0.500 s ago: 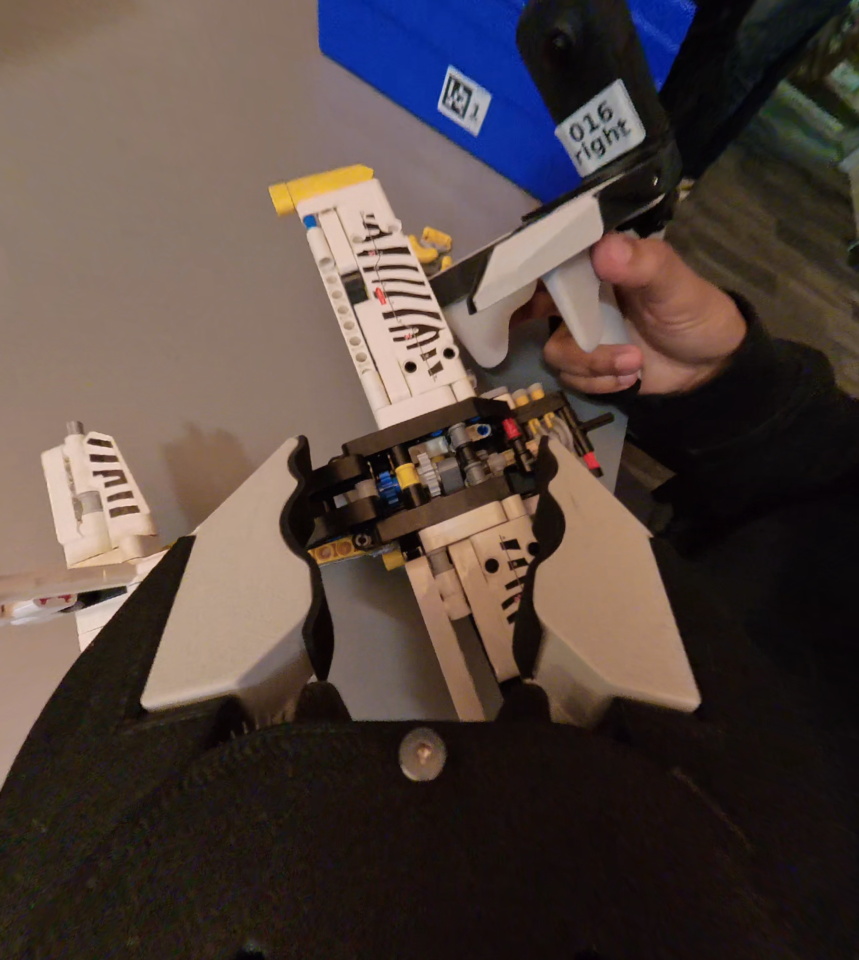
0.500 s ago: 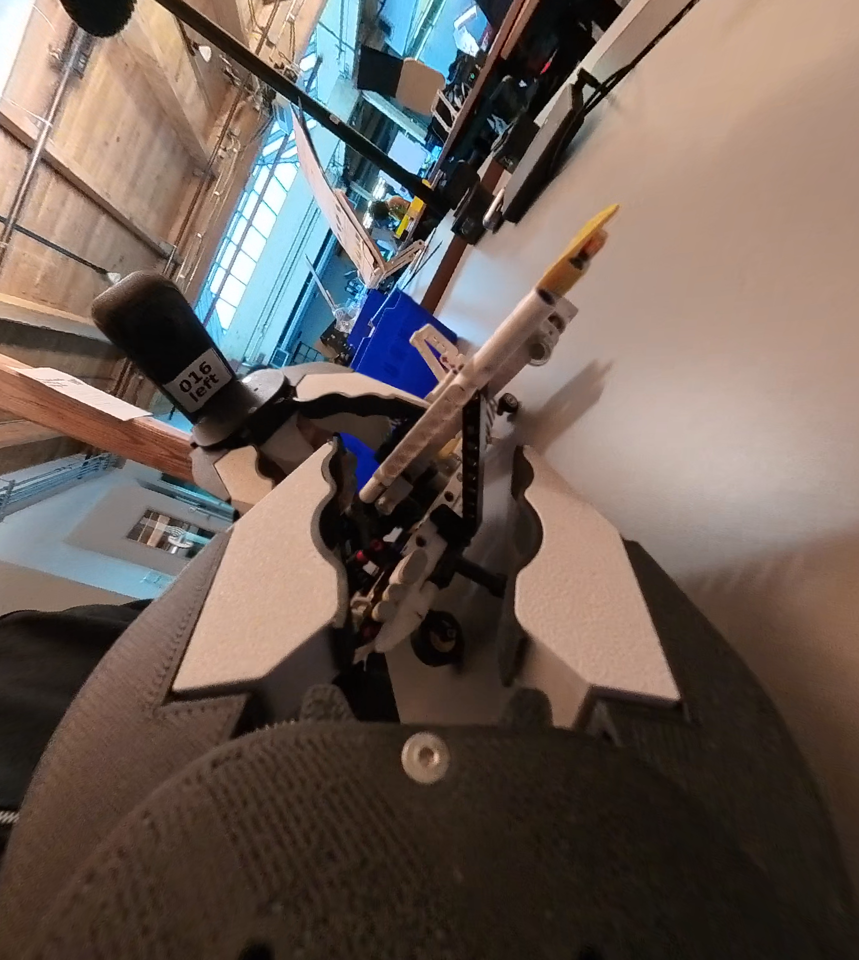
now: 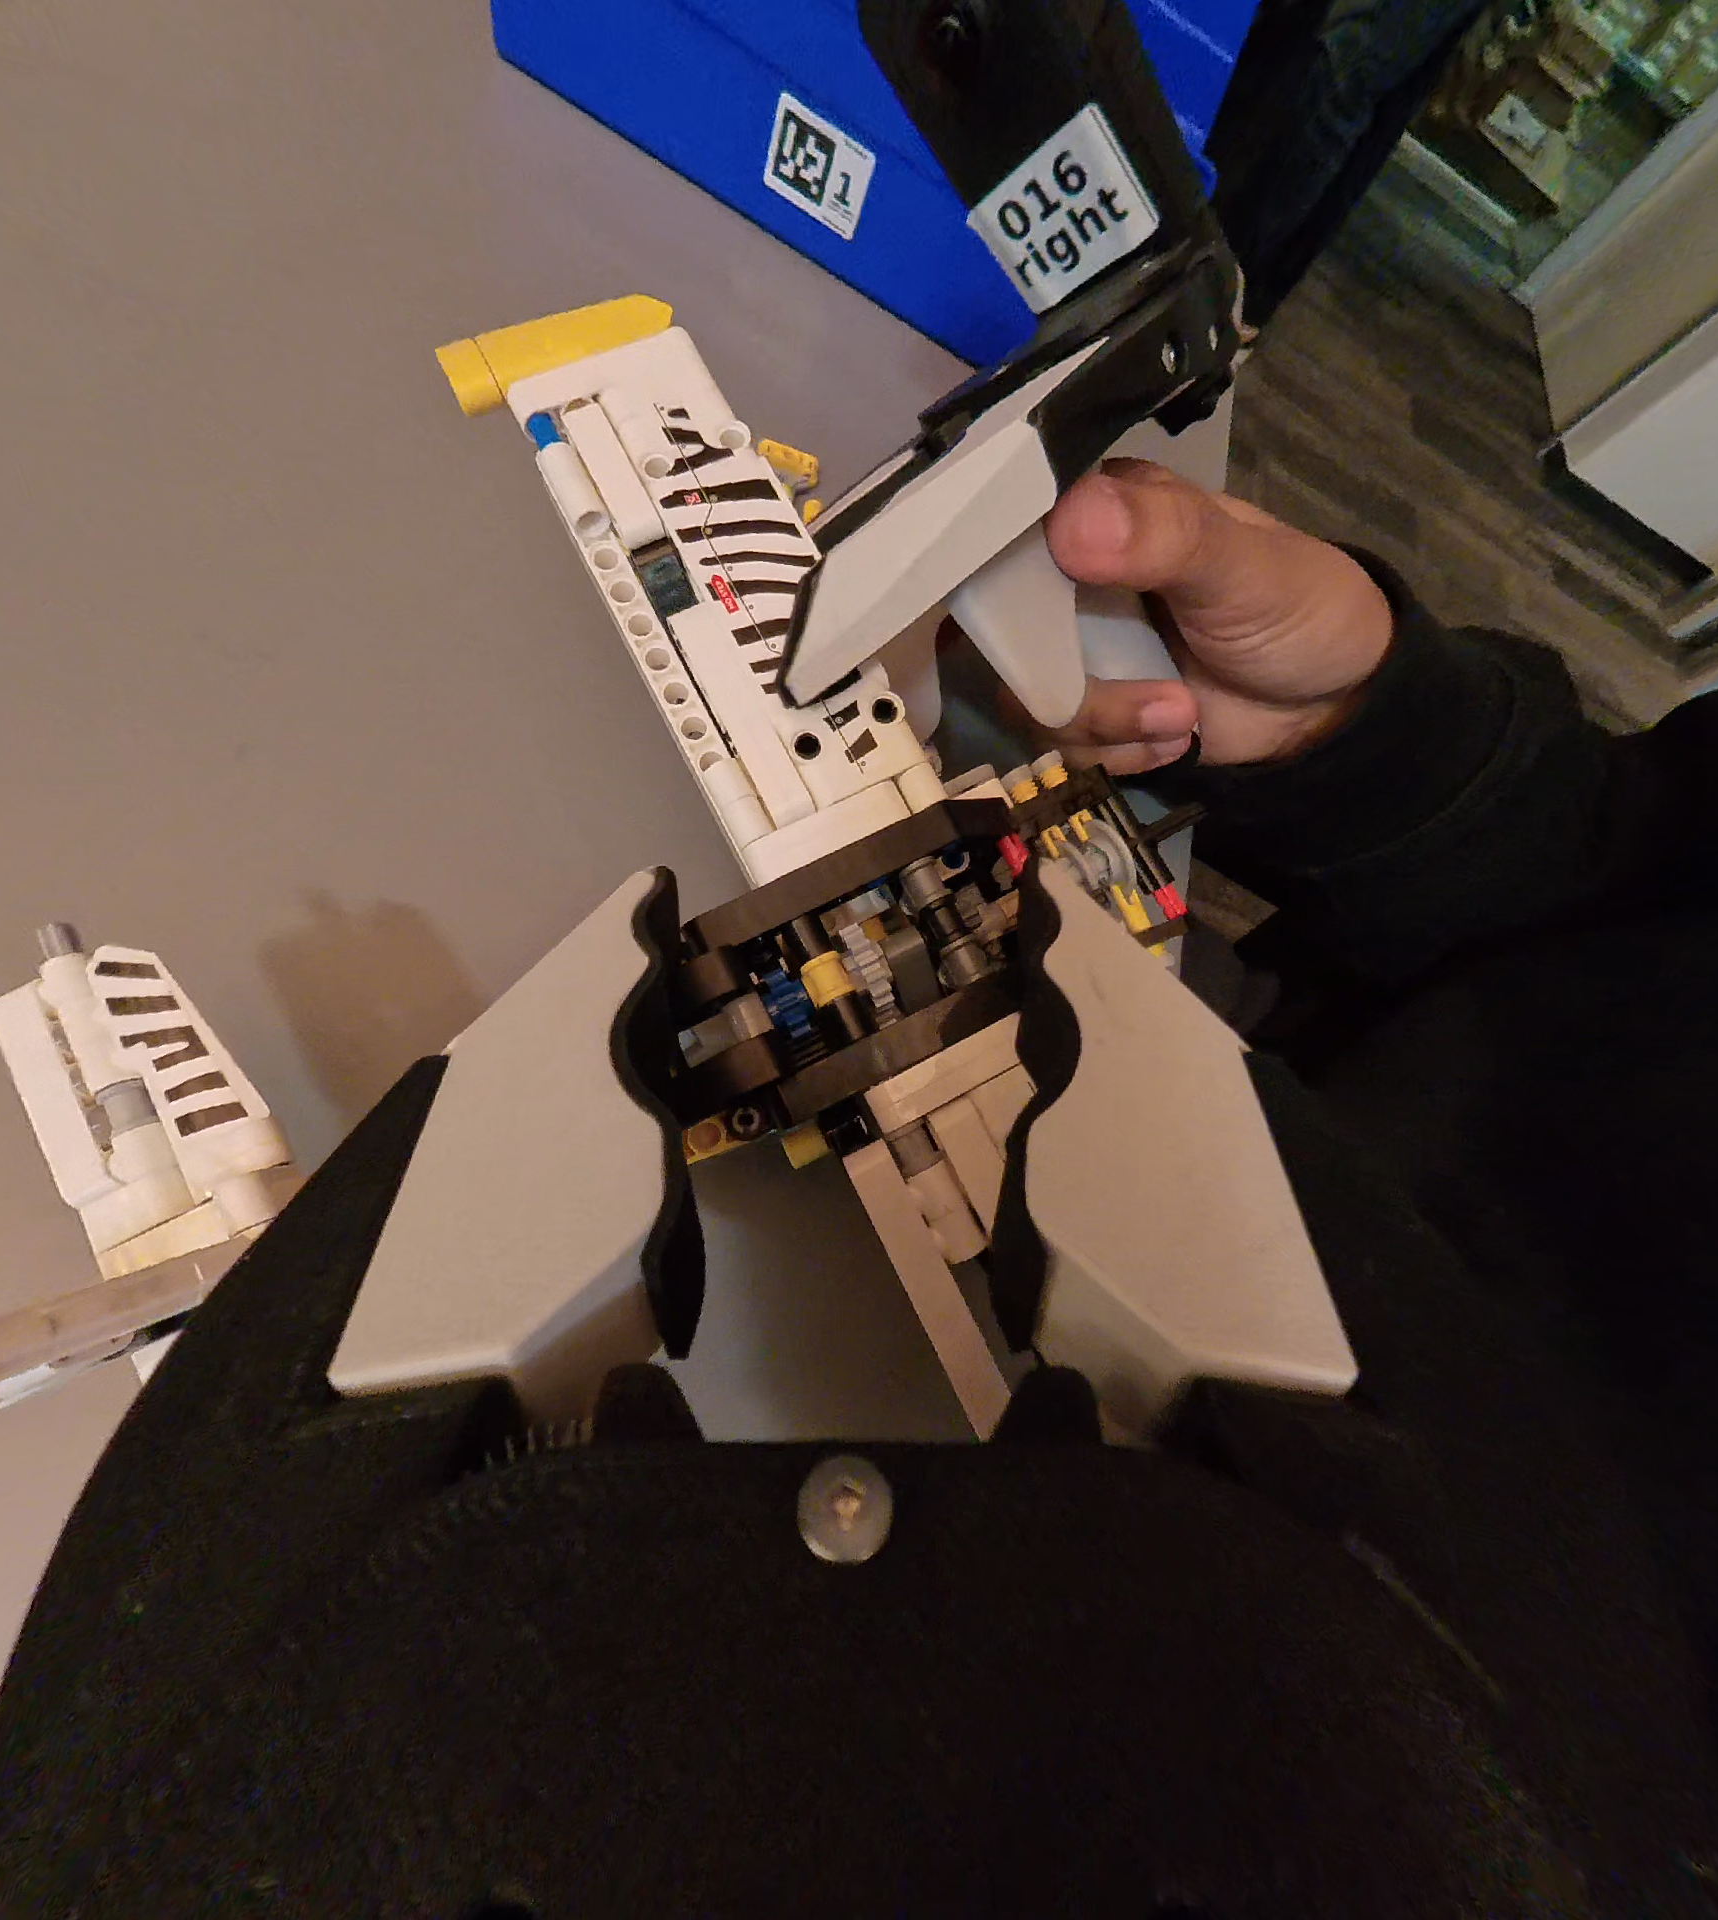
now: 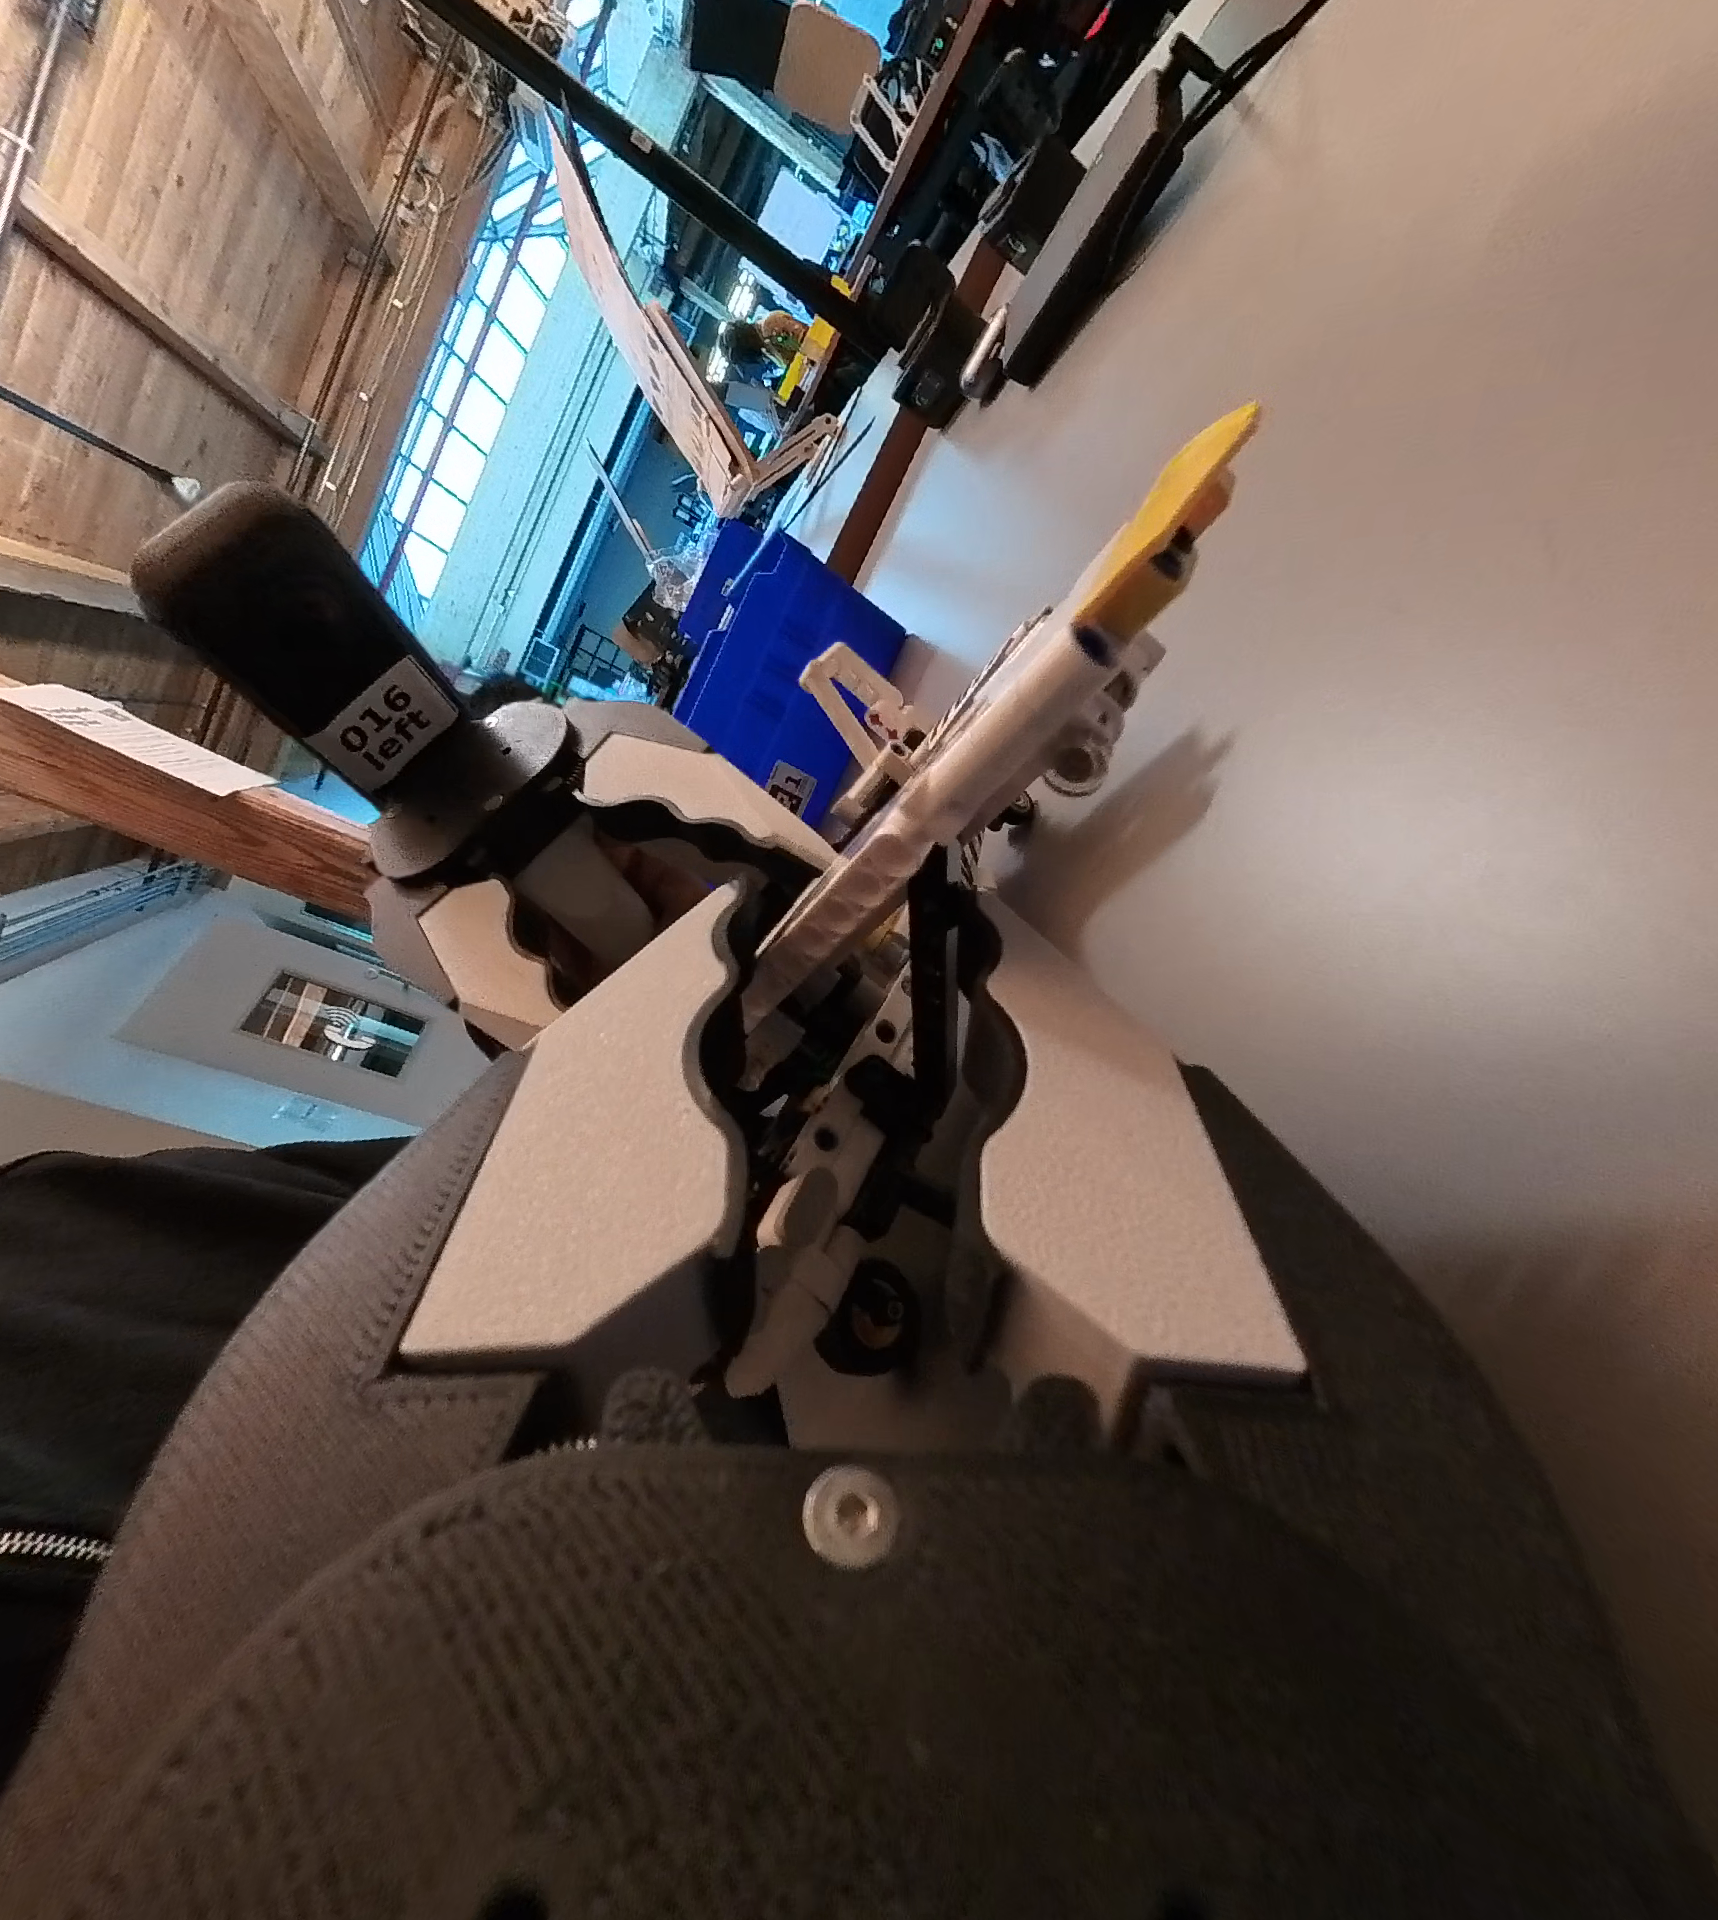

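Observation:
A brick-built model, with a white black-striped wing (image 3: 730, 582), a yellow tip (image 3: 554, 343) and a black frame full of gears (image 3: 834, 987), is held above the grey table (image 3: 211, 520). My left gripper (image 3: 850, 935) is shut on the black gear frame, one pad against each end. My right gripper (image 4: 855, 935) is shut across the model (image 4: 990, 748), its pads against a white holed beam and a black beam. It also shows in the left wrist view (image 3: 834, 675), clamped on the wing's lower part. The left gripper (image 4: 606, 894) shows behind the model in the right wrist view.
A blue box (image 3: 689, 94) with a square marker tag stands at the table's far side. A second white striped brick assembly (image 3: 138, 1101) with a pale blade (image 3: 24, 1340) lies at the left. A person's hand (image 3: 1229, 623) holds the right gripper's handle. The tips of one gripper are about 4 centimetres away from the tips of the other.
Both pairs of fingers have closed in onto the model. The right gripper's fingers now sit over the wing's lower part, closer to the black frame.

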